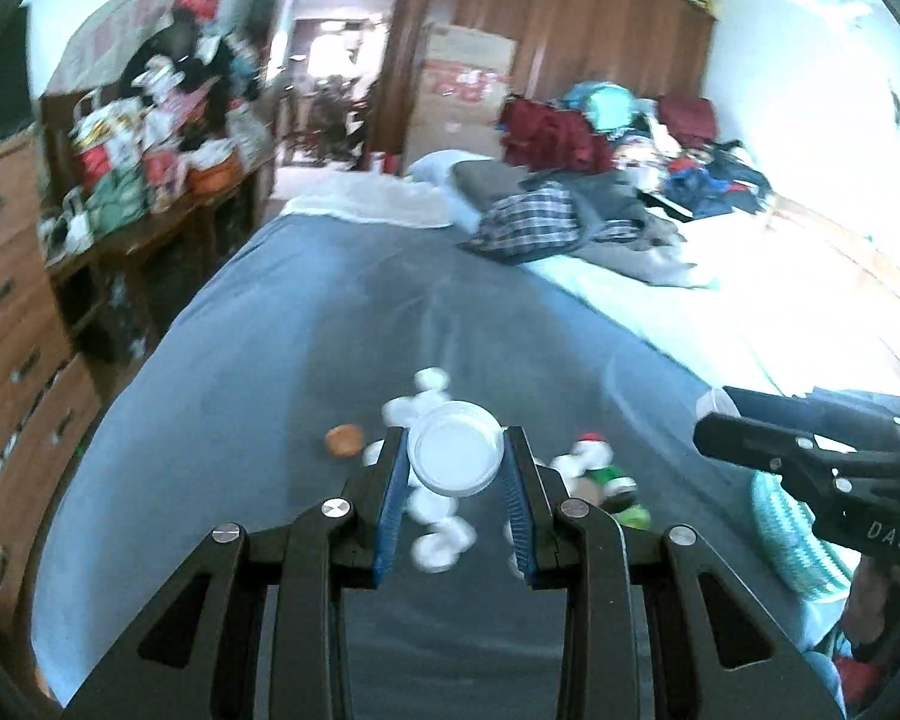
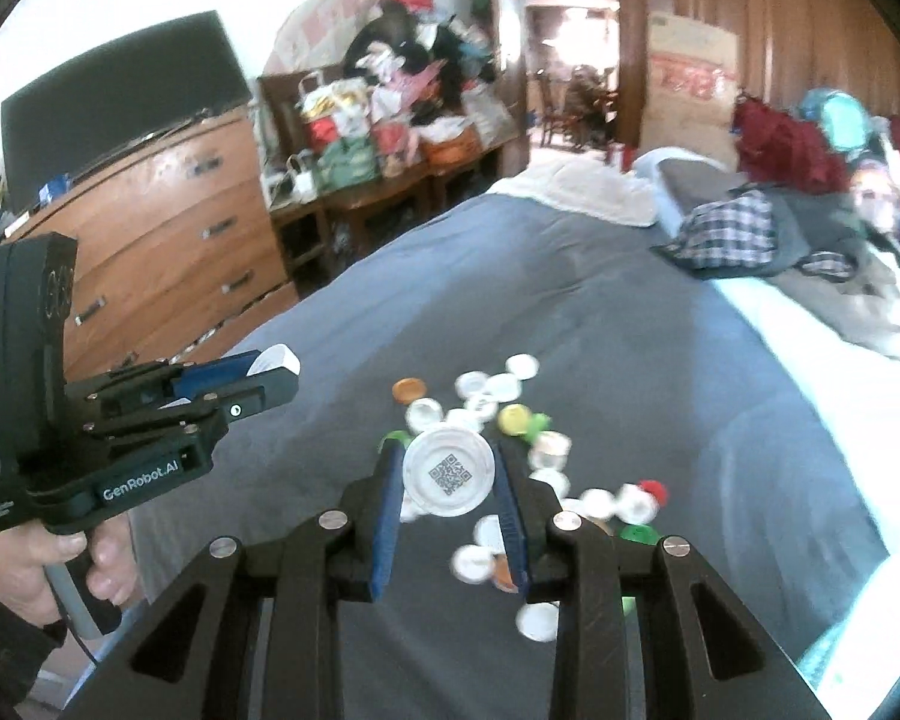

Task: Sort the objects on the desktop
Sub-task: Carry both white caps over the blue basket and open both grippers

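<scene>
Landmark for all positions: the loose heap of bottle caps (image 2: 498, 420) lying on the grey-blue bedspread (image 2: 570, 312) of the bed. Left gripper (image 1: 455, 450) hangs above the heap, its blue-padded fingers (image 1: 390, 498) clamped on the rim of a plain white lid (image 1: 456, 455), flat face toward the camera. Right gripper (image 2: 449, 471) also hangs above the heap, near its front edge; its fingers (image 2: 387, 510) are clamped on a white lid with a QR code (image 2: 449, 473), the printed face turned up toward the lens. Both lids are lifted clear of the heap and of the bedspread. The heap itself is mostly white caps, with an orange cap (image 2: 408, 389) at its far left edge, a yellow cap (image 2: 513, 418) toward the right, and a red cap (image 2: 653, 489) and a green cap (image 2: 639, 534) at the near right. A person's hand (image 2: 42, 564) grips the handle of the left gripper, left of the heap. Beyond the heap, at the far side of the bed, lies a plaid garment (image 2: 726, 228) among piled clothes. A wooden dresser (image 2: 150, 222) stands left of the heap, off the bed. Motion blur on the near caps.
</scene>
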The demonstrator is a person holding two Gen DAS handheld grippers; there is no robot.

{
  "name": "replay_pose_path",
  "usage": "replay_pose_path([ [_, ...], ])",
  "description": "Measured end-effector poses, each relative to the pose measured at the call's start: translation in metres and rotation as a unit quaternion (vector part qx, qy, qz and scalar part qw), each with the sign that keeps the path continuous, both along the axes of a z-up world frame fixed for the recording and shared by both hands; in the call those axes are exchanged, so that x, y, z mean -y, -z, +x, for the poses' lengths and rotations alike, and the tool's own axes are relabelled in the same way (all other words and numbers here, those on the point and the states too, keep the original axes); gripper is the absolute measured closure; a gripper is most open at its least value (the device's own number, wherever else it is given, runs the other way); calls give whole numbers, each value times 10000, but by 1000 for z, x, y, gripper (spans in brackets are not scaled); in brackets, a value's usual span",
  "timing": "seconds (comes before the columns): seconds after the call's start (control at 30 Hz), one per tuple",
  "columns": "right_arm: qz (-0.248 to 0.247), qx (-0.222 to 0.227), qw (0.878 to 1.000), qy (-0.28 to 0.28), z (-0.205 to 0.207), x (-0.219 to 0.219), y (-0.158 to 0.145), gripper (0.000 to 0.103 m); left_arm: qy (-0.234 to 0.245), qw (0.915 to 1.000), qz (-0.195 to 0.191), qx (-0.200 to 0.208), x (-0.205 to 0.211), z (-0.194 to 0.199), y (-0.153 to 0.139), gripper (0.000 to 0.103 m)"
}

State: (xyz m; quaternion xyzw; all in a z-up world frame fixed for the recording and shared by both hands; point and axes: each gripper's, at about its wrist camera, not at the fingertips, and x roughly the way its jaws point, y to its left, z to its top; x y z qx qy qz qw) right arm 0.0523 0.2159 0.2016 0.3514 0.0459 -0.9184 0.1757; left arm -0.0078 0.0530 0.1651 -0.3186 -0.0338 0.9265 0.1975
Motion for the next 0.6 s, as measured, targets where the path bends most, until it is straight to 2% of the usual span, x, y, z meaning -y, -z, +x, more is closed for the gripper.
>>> replay_pose_path([
  [0.17,-4,-312,9990,311,28,-44,-30,71,379,9990,-159,-203,-48,14,-23,77],
  [0.37,-50,-547,9954,779,60,-99,-52,71,752,9958,-298,-433,-100,30,-46,77],
  [0.6,-142,-572,9879,1436,103,-167,-52,71,1286,9891,-489,-524,-171,55,-55,77],
])
